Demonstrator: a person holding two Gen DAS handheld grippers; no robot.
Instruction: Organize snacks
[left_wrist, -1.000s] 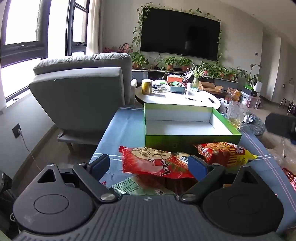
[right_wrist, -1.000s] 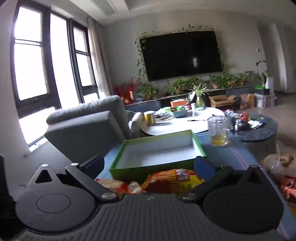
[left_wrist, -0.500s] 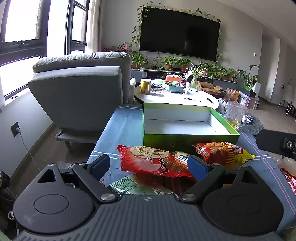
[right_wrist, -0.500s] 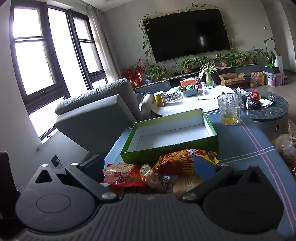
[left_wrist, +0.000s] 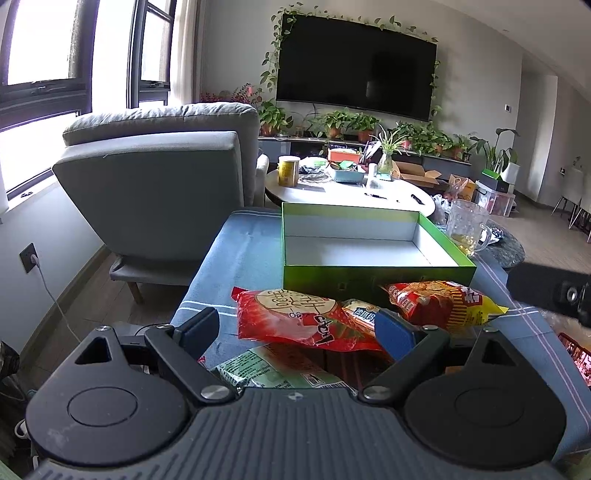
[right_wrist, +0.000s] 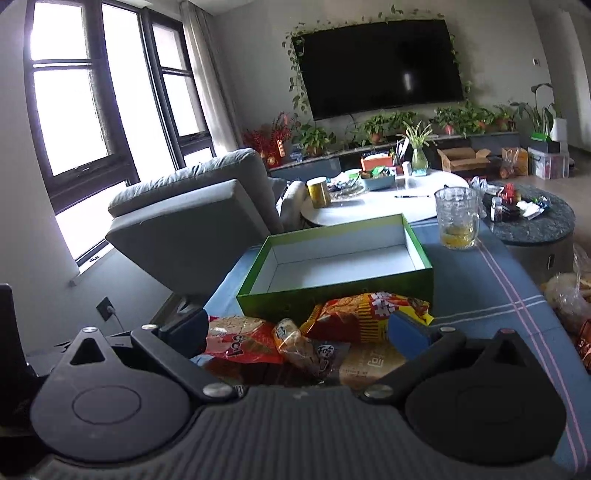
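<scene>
Snacks (left_wrist: 306, 325) lay heaped at the table's (left_wrist: 236, 258) near edge before the green box (left_wrist: 369, 275), my left gripper (left_wrist: 299, 328) and right gripper (right_wrist: 299, 328) gaped wide, gripping nothing.

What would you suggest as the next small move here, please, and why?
Probably ease the left gripper down onto the red snack bag and close on it. Its jaws stand open with nothing held, the bag lies topmost in the pile right ahead, and the green box behind it holds nothing yet. The right gripper is open too, so either could start.
</scene>
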